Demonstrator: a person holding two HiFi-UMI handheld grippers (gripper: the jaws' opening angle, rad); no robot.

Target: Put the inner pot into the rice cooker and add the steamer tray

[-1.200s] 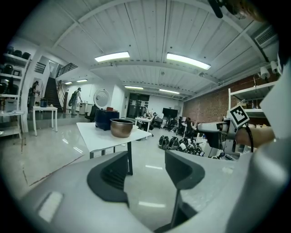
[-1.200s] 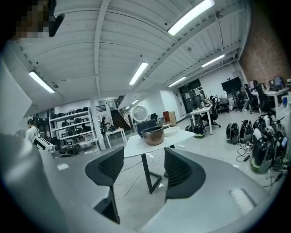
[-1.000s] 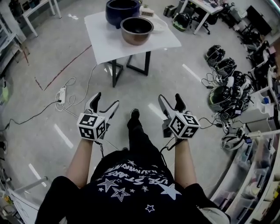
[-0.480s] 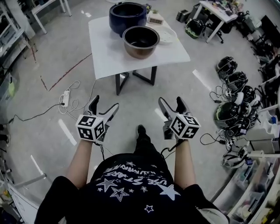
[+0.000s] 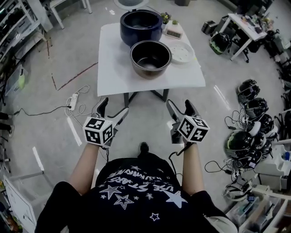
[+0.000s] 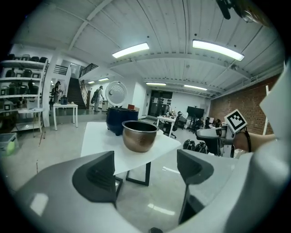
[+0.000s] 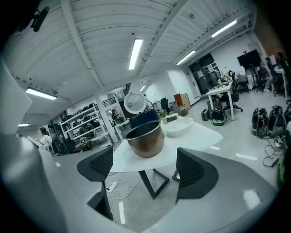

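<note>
Table (image 5: pixel 113 68) nearer now, w/ rice cooker lid (image 5: pixel 130 3) cut off.

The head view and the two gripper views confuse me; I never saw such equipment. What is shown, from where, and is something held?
No robot here: a person wears a head camera and holds a two-jaw gripper in each hand. The head view looks down on the left gripper and right gripper. Each gripper view looks along its own jaws. On the white table stand the dark blue rice cooker, the metal inner pot before it and the white steamer tray beside the pot. Both grippers are open and empty; the right gripper's jaws have just been opening.
</note>
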